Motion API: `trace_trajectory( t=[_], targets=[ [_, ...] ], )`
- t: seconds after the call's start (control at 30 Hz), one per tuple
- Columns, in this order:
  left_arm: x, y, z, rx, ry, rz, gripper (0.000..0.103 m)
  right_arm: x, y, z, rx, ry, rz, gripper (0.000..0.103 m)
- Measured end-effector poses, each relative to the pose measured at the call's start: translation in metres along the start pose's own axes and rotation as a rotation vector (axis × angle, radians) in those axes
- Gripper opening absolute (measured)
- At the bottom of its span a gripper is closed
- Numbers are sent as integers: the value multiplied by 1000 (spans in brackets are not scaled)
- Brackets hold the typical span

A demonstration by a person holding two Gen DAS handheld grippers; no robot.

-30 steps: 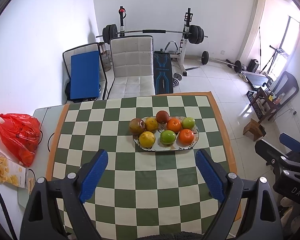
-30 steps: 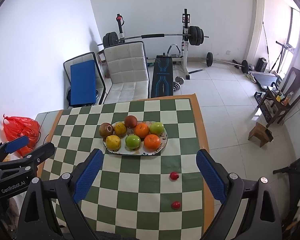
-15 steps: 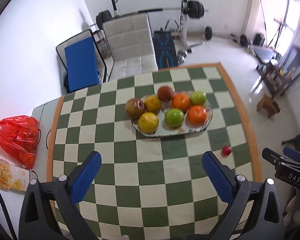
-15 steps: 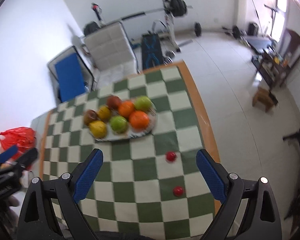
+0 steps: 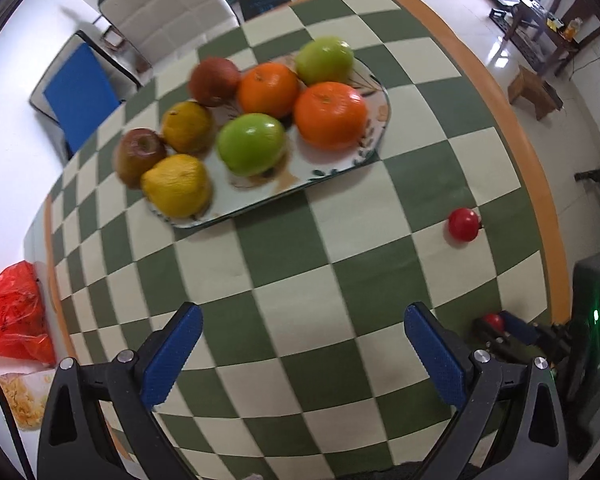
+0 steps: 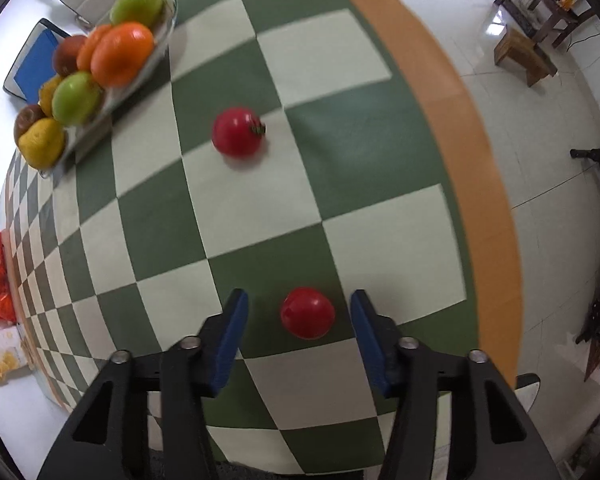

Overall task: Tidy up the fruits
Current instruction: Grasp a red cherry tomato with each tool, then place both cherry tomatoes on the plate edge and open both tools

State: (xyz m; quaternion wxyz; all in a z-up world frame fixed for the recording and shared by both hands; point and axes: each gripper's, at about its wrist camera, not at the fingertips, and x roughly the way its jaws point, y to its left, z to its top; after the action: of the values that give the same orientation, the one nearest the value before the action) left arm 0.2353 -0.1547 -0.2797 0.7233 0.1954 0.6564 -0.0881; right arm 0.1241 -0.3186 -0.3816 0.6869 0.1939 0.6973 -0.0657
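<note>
Two small red fruits lay loose on the checked cloth [image 6: 340, 92], apart from the plate [image 5: 332, 168] where the larger fruit was piled. The right gripper [image 6: 298, 328] had come down over the nearer red fruit [image 6: 307, 312] and its jaws had just been closing; the fruit sat between the blue pads, with cloth visible on both sides, so nothing was pinched yet. The left gripper [image 5: 300, 356] hung over bare cloth with its jaws spread wide and nothing between them, having just been opening. To do this step well, I judged the right pads should meet the fruit at its widest girth and close gently (a round, glossy skin will squirt out of an off-centre squeeze), then lift straight before travelling to the plate. The other red fruit [image 6: 238, 132] showed a dark stem stub and the same smooth shine. On the plate, the oranges [image 5: 330, 115] looked faintly dimpled, the green apples [image 5: 250, 144] waxy, the yellow fruit [image 5: 176, 186] rough and lumpy. The plate was pale, glazed, shallow, with a leaf pattern at its rim. Views were blurred.
</note>
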Motion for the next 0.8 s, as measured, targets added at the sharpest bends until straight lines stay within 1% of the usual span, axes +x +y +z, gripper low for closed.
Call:
trace_trajectory(
  t=[0.07,0.17,0.23,0.33,0.37,0.43,0.47,0.5,0.53,0.6,0.67,0.73,0.8],
  targets=[
    [10,-13,12,14,19,-38,103,9,1,-2,-12,1,-7,33],
    [23,-35,31,43,41,-91,103,2,-3,-2,-11,-42,7,33],
    [33,-52,42,74,50,-120,103,-5,-13,-1,13,-68,16,33],
    [47,-79,55,124,67,-173,102,-11,-33,2,56,-77,12,33],
    [52,-89,58,145,69,-189,100,-13,-39,4,70,-78,8,33],
    [57,-101,60,170,67,-200,84,-13,-47,9,92,-75,-6,33],
    [60,-109,61,187,71,-201,68,-12,-53,9,102,-74,-14,33],
    [63,-113,63,197,78,-204,56,-12,-56,10,109,-74,-21,33],
    [66,-116,64,202,84,-209,52,-12,-58,11,117,-75,-27,33],
    [70,-120,64,202,85,-221,35,-13,-63,11,134,-78,-33,33],
    [69,-121,64,188,73,-234,29,-14,-66,11,144,-80,-38,33],
    [65,-117,64,177,59,-244,29,-16,-67,14,150,-79,-40,33],
    [60,-104,64,154,46,-262,29,-19,-64,15,150,-80,-40,33]
  ],
)
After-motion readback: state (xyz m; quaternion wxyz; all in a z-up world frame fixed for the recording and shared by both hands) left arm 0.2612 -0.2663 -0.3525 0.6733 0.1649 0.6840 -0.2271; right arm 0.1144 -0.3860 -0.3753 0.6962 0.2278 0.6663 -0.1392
